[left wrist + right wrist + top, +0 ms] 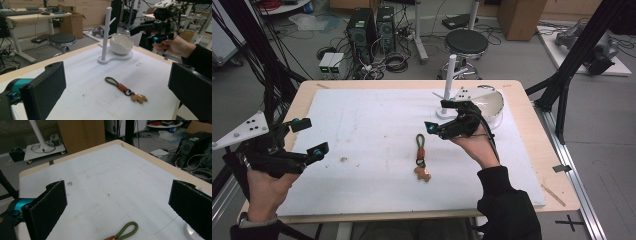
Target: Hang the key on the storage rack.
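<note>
The keychain lies flat on the white mat near the middle of the desk, its olive loop pointing away from you and its brown animal-shaped charm toward you. Nothing touches it. It lies between your two hands, closer to the right one.

Your right tongs hover above the mat, just beyond and to the right of the loop, jaws spread wide and holding nothing. In the right gripper view the olive loop sits low between the two black jaws, so these tongs appear aimed for a descent onto that end. The raised cord of the loop probably offers an easier bite than the flat charm.

Your left tongs wait at the left edge of the mat, also wide open and empty, well apart from the keychain. They seem held back so as to leave the right hand a free path.

Behind your right hand stands a white peg stand with short side pegs, its base carrying a white bowl. If the loop is meant for a peg, the stand is near, but the bowl sits just beside the post and narrows the approach from that side.

The mat is bare on the left and toward you, leaving ample room there. The right edge of the desk lies near your right forearm; judge sideways moves accordingly.
</note>
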A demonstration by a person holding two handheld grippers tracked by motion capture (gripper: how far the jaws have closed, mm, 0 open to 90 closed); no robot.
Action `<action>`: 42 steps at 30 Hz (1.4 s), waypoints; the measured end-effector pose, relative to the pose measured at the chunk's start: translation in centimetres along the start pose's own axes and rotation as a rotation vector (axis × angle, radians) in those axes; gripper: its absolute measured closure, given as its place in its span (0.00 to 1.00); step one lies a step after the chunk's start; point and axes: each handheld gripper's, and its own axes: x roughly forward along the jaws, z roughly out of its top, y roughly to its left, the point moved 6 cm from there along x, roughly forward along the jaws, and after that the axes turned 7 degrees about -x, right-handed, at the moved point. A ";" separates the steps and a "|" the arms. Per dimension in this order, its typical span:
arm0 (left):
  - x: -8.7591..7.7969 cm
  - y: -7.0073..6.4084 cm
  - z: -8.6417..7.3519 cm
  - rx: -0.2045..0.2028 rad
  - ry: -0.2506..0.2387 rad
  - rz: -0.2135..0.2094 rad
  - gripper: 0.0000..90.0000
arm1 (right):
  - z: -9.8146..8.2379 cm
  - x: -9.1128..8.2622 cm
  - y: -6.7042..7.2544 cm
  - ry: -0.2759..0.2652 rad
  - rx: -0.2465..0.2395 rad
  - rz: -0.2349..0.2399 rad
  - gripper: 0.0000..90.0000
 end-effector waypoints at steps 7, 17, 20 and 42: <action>0.4 0.0 -0.2 -0.001 0.009 -0.001 0.02 | -2.8 1.4 -0.9 0.011 0.075 0.008 0.01; 0.5 0.0 -0.4 -0.006 0.018 0.005 0.02 | -5.9 2.7 -1.8 0.056 0.122 -0.003 0.01; 0.4 0.2 -0.5 -0.010 0.020 0.004 0.02 | -6.3 3.4 -2.1 0.080 0.123 -0.002 0.01; -2.0 1.0 -0.7 -0.044 0.000 0.042 0.02 | -10.2 9.0 -3.9 0.219 0.171 -0.050 0.01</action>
